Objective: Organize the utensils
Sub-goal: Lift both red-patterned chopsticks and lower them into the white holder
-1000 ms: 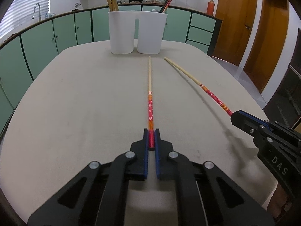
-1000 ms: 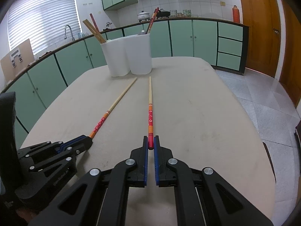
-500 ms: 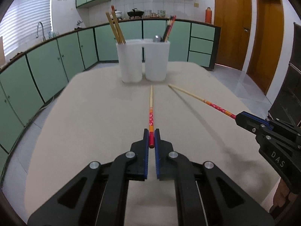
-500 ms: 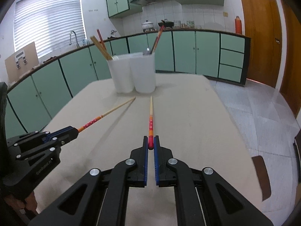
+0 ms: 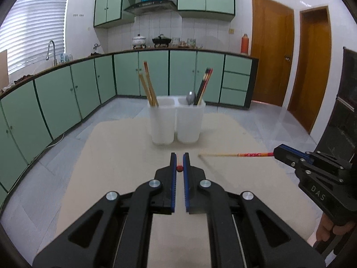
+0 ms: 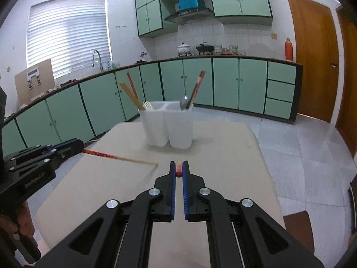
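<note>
Two chopsticks are aloft, the left hand-held gripper (image 5: 179,159) clamped on one chopstick (image 6: 118,157) and the right hand-held gripper (image 6: 178,167) on the other chopstick (image 5: 234,154). The carrying step is likely in hand; next, each tip must tilt down into the white holder (image 5: 176,120) at twelve o'clock on the surface (image 5: 116,156).

Green cabinets (image 5: 154,73), wooden door (image 5: 271,53), window blind (image 6: 67,33), tap (image 6: 97,59), orange flask (image 6: 288,49), range hood (image 5: 150,5)
</note>
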A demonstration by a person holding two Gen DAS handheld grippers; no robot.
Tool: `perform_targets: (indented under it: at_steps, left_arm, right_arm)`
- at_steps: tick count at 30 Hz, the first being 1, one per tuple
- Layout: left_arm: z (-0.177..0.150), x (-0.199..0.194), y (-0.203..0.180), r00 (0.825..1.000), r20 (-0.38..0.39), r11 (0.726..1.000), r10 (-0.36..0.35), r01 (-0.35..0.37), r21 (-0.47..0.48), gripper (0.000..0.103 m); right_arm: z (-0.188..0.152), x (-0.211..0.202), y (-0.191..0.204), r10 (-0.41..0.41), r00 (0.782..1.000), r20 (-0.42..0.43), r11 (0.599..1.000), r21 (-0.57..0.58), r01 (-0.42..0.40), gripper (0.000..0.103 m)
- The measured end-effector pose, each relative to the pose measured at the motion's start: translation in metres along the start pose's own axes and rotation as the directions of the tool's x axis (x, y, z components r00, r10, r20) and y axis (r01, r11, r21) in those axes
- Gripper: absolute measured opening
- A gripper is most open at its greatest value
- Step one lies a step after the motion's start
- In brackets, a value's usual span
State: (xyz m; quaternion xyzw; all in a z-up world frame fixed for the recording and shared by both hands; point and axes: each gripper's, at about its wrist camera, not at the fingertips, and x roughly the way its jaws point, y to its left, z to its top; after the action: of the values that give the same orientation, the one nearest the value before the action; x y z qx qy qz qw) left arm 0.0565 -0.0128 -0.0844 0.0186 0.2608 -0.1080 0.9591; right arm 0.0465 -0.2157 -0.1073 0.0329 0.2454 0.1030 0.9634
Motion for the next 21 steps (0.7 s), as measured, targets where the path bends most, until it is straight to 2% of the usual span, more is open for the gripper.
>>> perform_targets:
  at_steps: [6, 14, 21]
  left_arm:
    - [0.025, -0.004, 0.003, 0.998, 0.043, 0.999, -0.038, 0.038, 0.004, 0.005]
    - [0.052, -0.009, 0.004, 0.994, 0.077, 0.997, -0.077, 0.077, 0.000, 0.005]
    - [0.071, -0.017, 0.010, 0.989, 0.115, 0.995, -0.094, 0.095, -0.004, 0.005]
  right_arm:
    - [0.033, 0.002, -0.004, 0.030, 1.000, 0.010, 0.999, 0.019, -0.030, 0.006]
    - [0.087, 0.001, -0.002, 0.064, 0.998, 0.028, 0.998, -0.031, -0.063, 0.006]
    - [0.114, -0.004, 0.003, 0.082, 0.995, 0.060, 0.994, -0.073, -0.077, 0.006]
